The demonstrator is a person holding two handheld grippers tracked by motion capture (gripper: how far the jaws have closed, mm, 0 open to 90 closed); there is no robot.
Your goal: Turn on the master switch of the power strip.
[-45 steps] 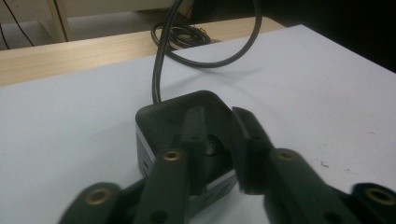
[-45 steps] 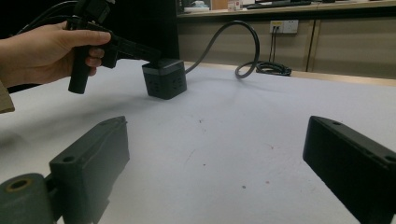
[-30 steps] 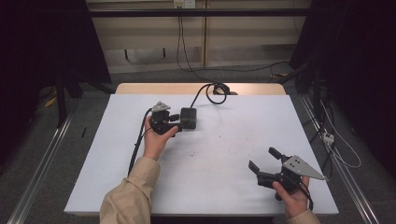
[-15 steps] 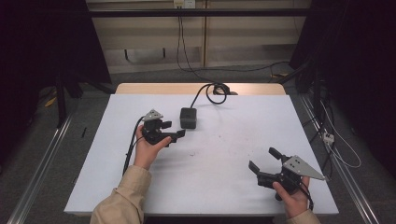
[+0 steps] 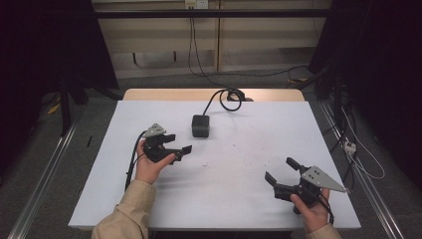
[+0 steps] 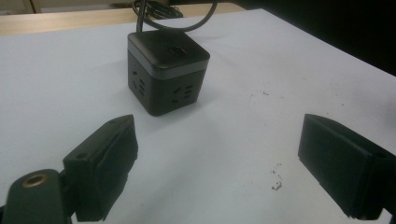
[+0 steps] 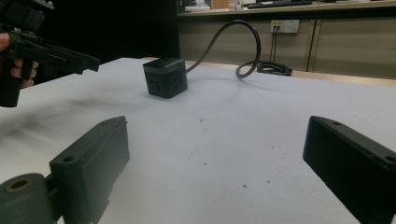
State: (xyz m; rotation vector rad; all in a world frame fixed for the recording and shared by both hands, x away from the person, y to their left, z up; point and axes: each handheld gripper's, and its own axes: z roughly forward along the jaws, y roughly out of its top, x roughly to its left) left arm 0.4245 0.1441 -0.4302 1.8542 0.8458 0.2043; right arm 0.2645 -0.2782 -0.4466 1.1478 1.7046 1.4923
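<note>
The black socket cube (image 5: 201,125) sits free near the tabletop's (image 5: 239,199) far edge, cable trailing back; your left hand-held gripper (image 5: 180,143), jaws just opened and empty, hovers beside it, while your right hand-held gripper (image 5: 279,169) waits spread wide near the front right corner.

A black cube power strip (image 6: 168,72) sits on the white table (image 6: 56,79), its cable (image 6: 175,16) trailing behind it, just beyond the left gripper (image 6: 219,154), whose jaws have just been opening, nothing between them.

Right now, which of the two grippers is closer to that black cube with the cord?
The left. The left gripper is just short of the black cube, open and not touching it. The right gripper sits far off near the table's front right corner.
</note>
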